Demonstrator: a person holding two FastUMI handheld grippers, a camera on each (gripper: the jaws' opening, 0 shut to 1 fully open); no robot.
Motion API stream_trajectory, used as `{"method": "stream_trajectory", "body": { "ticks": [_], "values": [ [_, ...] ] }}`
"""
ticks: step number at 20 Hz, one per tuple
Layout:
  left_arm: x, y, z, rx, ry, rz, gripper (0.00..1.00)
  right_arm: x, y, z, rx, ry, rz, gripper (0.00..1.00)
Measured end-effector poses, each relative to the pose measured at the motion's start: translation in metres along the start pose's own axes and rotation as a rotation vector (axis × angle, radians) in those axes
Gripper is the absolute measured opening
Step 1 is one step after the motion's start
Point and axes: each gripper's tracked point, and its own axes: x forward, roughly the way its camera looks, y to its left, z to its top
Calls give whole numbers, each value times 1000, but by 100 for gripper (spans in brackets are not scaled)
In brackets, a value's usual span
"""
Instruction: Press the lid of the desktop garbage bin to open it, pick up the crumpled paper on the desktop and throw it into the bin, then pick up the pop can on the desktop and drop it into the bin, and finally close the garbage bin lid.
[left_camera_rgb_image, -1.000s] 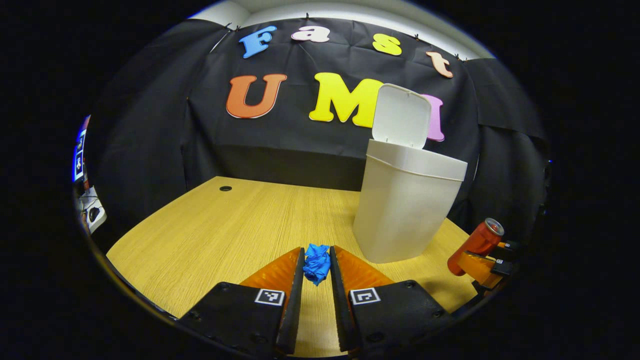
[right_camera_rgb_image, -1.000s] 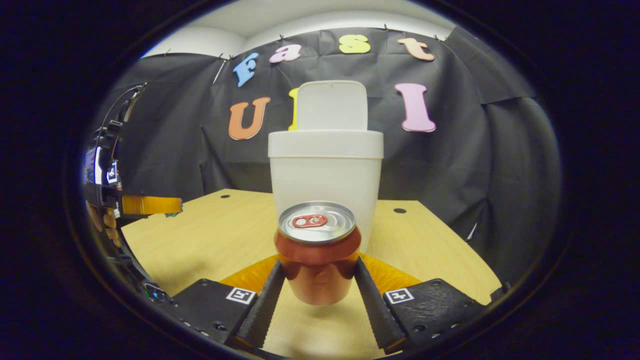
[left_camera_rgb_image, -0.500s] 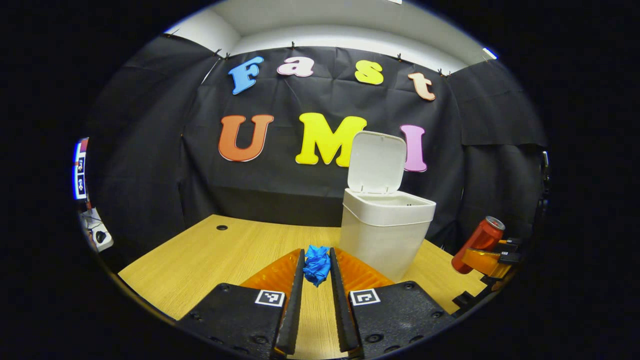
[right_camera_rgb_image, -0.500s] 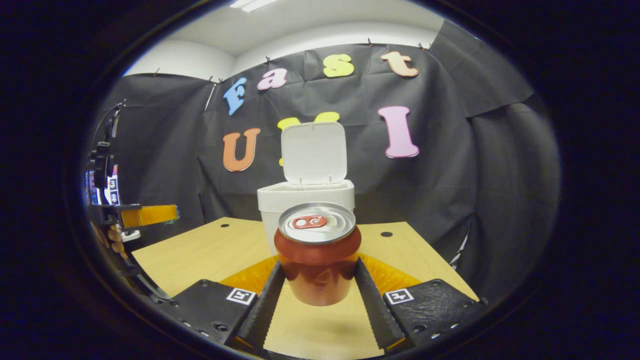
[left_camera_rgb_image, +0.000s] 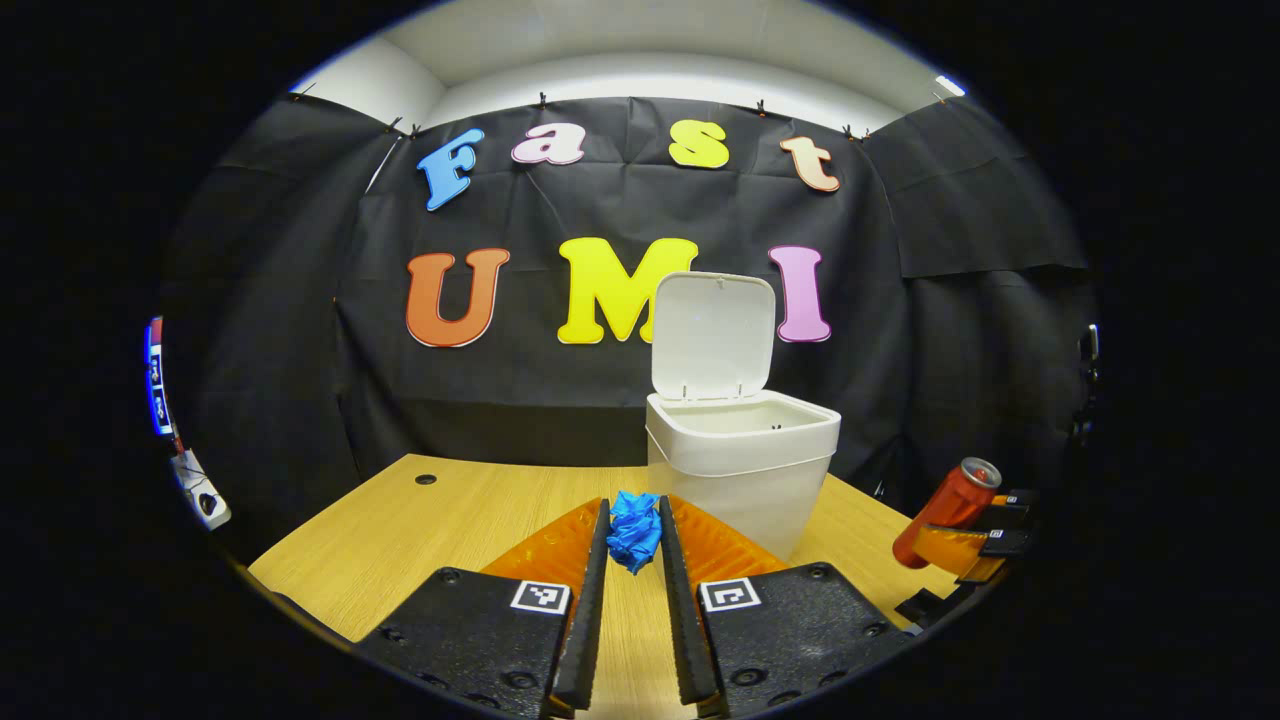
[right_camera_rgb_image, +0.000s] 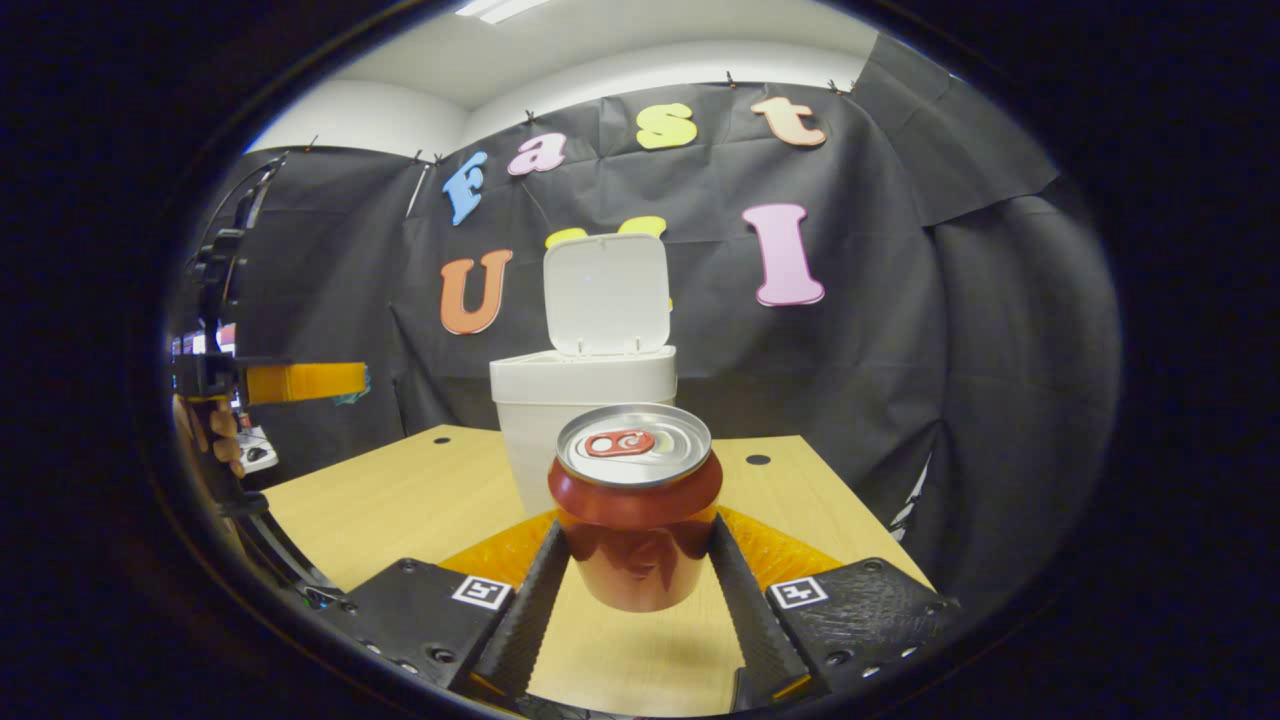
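Left gripper (left_camera_rgb_image: 633, 535) clamps paper (left_camera_rgb_image: 634, 528); right gripper (right_camera_rgb_image: 636, 550) clamps can (right_camera_rgb_image: 635, 505).

A: What colours stand out on the desk (left_camera_rgb_image: 420, 520)?

B: Its top is a pale yellow-brown with fine straight wood grain and small dark round holes. The bin (left_camera_rgb_image: 740, 470) is plain off-white all over, and so is its raised lid (left_camera_rgb_image: 712, 335).

A: And the paper (left_camera_rgb_image: 634, 528)?

B: Bright blue, creased into darker and lighter folds.

A: The can (right_camera_rgb_image: 635, 520)?

B: Deep glossy red on the body, silver on top, with a red pull tab (right_camera_rgb_image: 622, 442). From the left gripper view the can (left_camera_rgb_image: 945, 508) reads the same red with a silver rim.

A: Any patterns?

B: Small black-and-white square markers (left_camera_rgb_image: 540, 596) sit on black mounts (left_camera_rgb_image: 470, 640). The booth wall is black cloth below a white ceiling.
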Motion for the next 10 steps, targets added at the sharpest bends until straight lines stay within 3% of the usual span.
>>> {"method": "stream_trajectory", "body": {
  "ticks": [5,10],
  "values": [
    [45,-21,18,-20,14,-38,33,4,-21,-11,-7,-1,-20,79],
    [102,-44,50,-10,-59,-88,33,-6,-43,-24,-12,-9,-23,78]
  ]
}}
